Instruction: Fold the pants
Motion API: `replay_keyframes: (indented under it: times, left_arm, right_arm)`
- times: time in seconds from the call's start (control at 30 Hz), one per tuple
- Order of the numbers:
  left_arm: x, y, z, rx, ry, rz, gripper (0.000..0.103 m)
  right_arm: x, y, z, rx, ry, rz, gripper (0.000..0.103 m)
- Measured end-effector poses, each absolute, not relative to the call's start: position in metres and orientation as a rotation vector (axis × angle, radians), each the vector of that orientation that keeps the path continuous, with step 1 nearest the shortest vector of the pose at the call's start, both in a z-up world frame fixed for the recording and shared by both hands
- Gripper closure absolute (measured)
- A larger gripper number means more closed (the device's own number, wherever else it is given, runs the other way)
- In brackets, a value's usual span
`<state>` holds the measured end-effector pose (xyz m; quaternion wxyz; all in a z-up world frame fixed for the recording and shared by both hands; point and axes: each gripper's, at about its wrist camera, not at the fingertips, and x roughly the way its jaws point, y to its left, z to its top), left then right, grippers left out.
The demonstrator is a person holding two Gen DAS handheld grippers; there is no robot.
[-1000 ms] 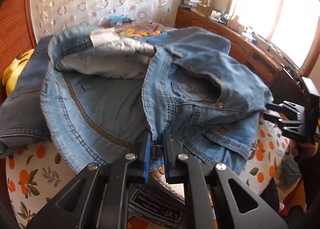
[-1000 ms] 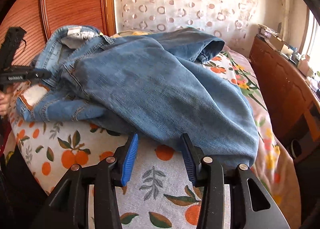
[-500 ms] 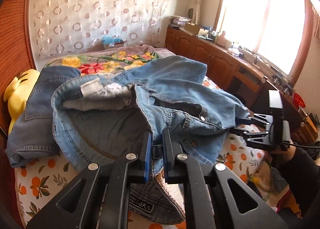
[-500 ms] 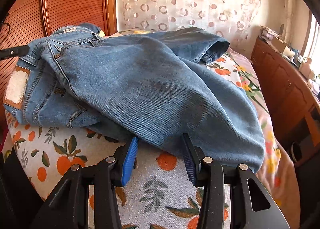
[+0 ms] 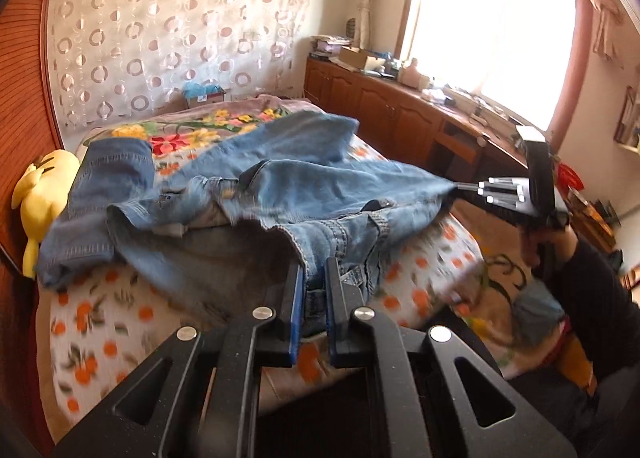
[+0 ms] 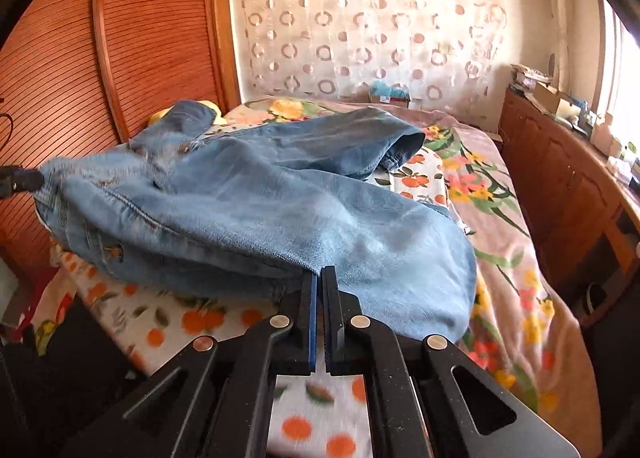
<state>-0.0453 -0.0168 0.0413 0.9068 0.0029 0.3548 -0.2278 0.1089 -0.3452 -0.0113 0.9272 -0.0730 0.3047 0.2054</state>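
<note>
**Mei:** Both grippers are closed on the jeans [image 6: 280, 194]. Left gripper [image 5: 311, 290] clamps the waistband edge. Right gripper [image 6: 319, 286] has just been closing, and its jaws now pinch the denim hem at the near side.

**Tom:** Where do the jeans lie from them?

**Mei:** Ahead of both, on the bed [image 6: 516, 258]. The long axis runs away toward the curtain [image 6: 360, 18]. I think both hands must pull together.

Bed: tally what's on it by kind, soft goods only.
Jeans: 1
Yellow plush toy: 1
Orange-print sheet: 1
Floral blanket: 1
Total: 4
</note>
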Motion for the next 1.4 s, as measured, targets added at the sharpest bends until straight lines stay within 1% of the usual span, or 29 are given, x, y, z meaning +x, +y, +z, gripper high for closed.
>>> replay_keyframes:
  times: [0.13, 0.23, 0.37, 0.4, 0.43, 0.53, 0.6, 0.67, 0.7, 0.8, 0.87, 1.13, 1.2, 1.37, 1.4]
  left_arm:
    - [-0.074, -0.020, 0.027, -0.012, 0.782, -0.481, 0.093]
    - [-0.080, -0.025, 0.013, -0.006, 0.812, -0.475, 0.093]
    - [-0.079, -0.014, 0.017, -0.011, 0.787, -0.419, 0.092]
    - [-0.078, -0.012, 0.018, -0.009, 0.779, -0.406, 0.092]
    - [-0.077, -0.009, 0.021, -0.005, 0.771, -0.392, 0.092]
    - [-0.073, -0.003, 0.019, 0.018, 0.767, -0.352, 0.092]
    - [-0.067, 0.002, 0.016, 0.026, 0.770, -0.324, 0.081]
    - [-0.060, 0.010, 0.013, 0.024, 0.768, -0.299, 0.076]
    - [-0.056, 0.013, 0.011, 0.023, 0.766, -0.286, 0.071]
    - [-0.045, 0.027, 0.007, 0.014, 0.762, -0.243, 0.065]
    - [-0.037, 0.037, 0.006, 0.004, 0.759, -0.221, 0.062]
    - [-0.014, 0.056, 0.005, -0.013, 0.747, -0.167, 0.059]
    - [-0.005, 0.060, 0.004, -0.018, 0.746, -0.159, 0.057]
    - [0.027, 0.076, -0.005, -0.030, 0.755, -0.129, 0.057]
    - [0.032, 0.078, -0.006, -0.030, 0.758, -0.122, 0.057]
  right_arm:
    - [0.077, -0.354, -0.018, -0.149, 0.653, 0.454, 0.101]
    - [0.068, -0.366, -0.030, -0.146, 0.688, 0.457, 0.101]
    - [0.062, -0.381, -0.037, -0.098, 0.707, 0.449, 0.101]
    - [0.061, -0.387, -0.037, -0.073, 0.710, 0.455, 0.100]
    - [0.058, -0.384, -0.033, -0.061, 0.712, 0.458, 0.096]
    - [0.054, -0.378, -0.024, -0.077, 0.700, 0.440, 0.095]
    - [0.051, -0.374, -0.017, -0.082, 0.687, 0.439, 0.094]
    - [0.051, -0.369, -0.012, -0.098, 0.685, 0.440, 0.094]
    - [0.049, -0.368, -0.010, -0.110, 0.685, 0.438, 0.093]
    - [0.051, -0.360, -0.009, -0.140, 0.698, 0.435, 0.093]
    - [0.047, -0.359, -0.005, -0.152, 0.702, 0.436, 0.089]
    - [0.038, -0.379, 0.018, -0.123, 0.651, 0.372, 0.080]
    - [0.044, -0.381, 0.022, -0.115, 0.630, 0.357, 0.078]
    - [0.081, -0.374, 0.029, -0.095, 0.579, 0.346, 0.066]
    - [0.094, -0.371, 0.030, -0.090, 0.572, 0.353, 0.065]
